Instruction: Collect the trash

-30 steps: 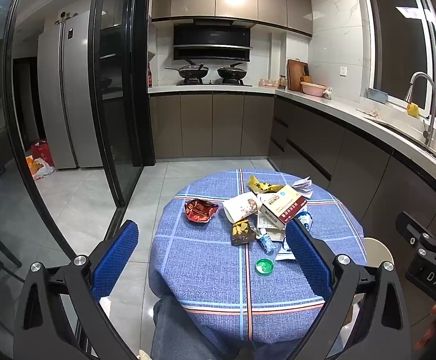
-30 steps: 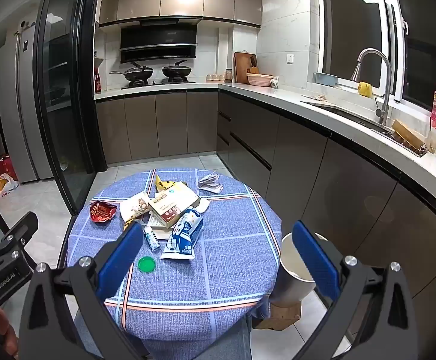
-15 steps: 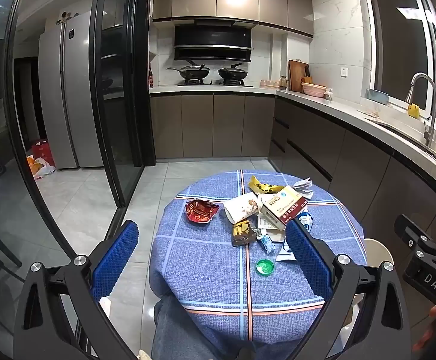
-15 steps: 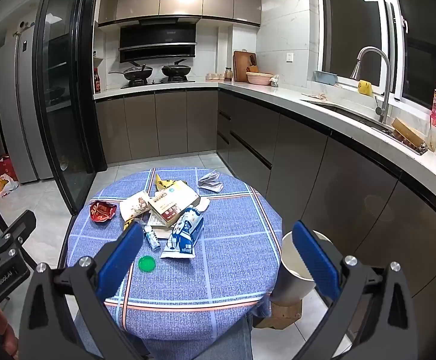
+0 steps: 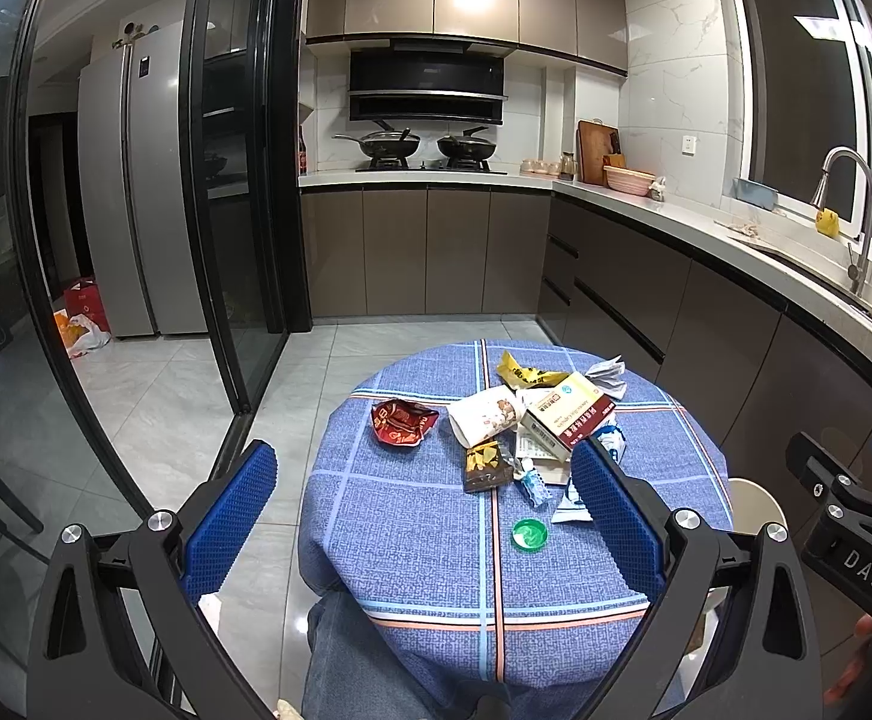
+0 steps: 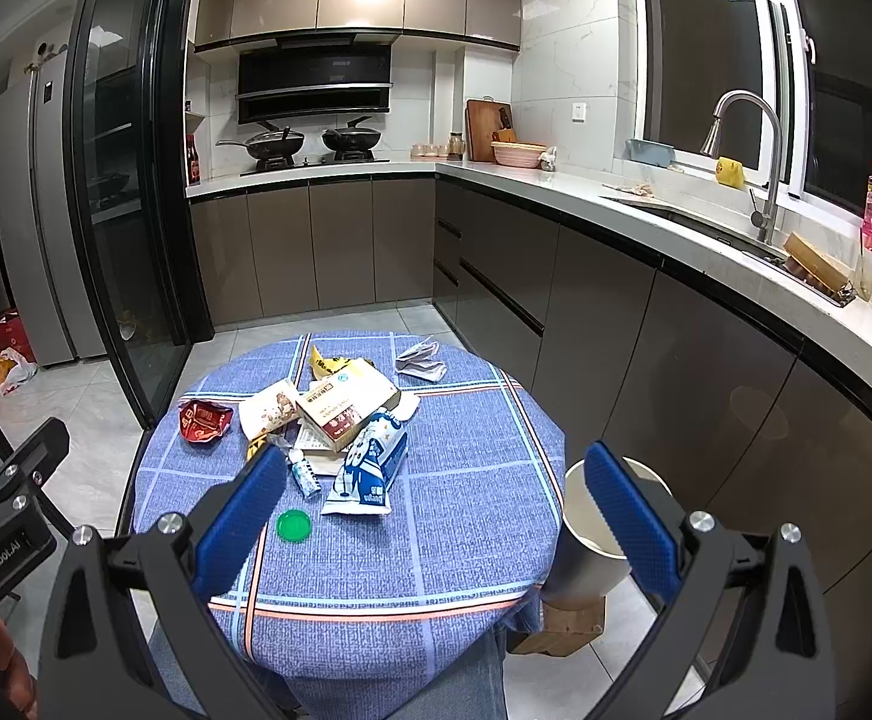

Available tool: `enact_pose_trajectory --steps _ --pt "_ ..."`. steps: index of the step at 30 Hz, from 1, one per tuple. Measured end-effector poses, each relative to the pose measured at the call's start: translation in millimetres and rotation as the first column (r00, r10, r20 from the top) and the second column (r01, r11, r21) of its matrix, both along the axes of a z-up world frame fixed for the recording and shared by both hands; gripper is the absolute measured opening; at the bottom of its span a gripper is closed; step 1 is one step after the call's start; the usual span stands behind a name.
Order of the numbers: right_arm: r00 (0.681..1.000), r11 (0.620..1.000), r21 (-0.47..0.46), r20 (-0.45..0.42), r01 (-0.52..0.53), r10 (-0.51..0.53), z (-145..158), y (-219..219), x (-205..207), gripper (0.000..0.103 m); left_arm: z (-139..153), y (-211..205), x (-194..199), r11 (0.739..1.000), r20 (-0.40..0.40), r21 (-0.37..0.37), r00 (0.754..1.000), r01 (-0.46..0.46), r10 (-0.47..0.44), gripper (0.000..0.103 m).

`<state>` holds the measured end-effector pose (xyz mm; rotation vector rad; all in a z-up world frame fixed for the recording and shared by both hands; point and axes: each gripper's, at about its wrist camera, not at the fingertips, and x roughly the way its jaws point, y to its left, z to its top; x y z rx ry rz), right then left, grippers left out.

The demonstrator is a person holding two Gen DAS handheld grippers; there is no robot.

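A round table with a blue plaid cloth (image 5: pixel 412 540) (image 6: pixel 472 516) carries a pile of trash: a red crumpled wrapper (image 5: pixel 403 421) (image 6: pixel 203 420), a red-and-white carton (image 5: pixel 565 414) (image 6: pixel 346 405), a blue-and-white milk pouch (image 6: pixel 370 468), a yellow wrapper (image 5: pixel 520 373), crumpled paper (image 6: pixel 421 360) and a green lid (image 5: pixel 529 534) (image 6: pixel 293 525). A white bin (image 6: pixel 601 531) (image 5: pixel 754 501) stands on the floor right of the table. My left gripper (image 5: pixel 424 513) and right gripper (image 6: pixel 436 513) are both open and empty, held above the table's near side.
Kitchen cabinets and a counter (image 6: pixel 706 228) with a sink and tap run along the right and back. A glass sliding door (image 5: pixel 238 180) and a fridge (image 5: pixel 130 198) stand on the left. A person's jeans-clad leg (image 5: pixel 364 660) shows under the table's near edge.
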<state>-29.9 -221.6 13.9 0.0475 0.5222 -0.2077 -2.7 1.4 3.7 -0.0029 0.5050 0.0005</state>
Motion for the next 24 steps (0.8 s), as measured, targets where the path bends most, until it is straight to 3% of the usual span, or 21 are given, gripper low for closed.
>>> enact_pose_trajectory --steps 24 --pt "1.0 1.0 0.002 -0.002 0.002 -0.002 -1.2 -0.3 1.5 0.1 3.2 -1.5 -2.5 1.0 -0.002 -0.002 1.0 0.003 -0.003 0.095"
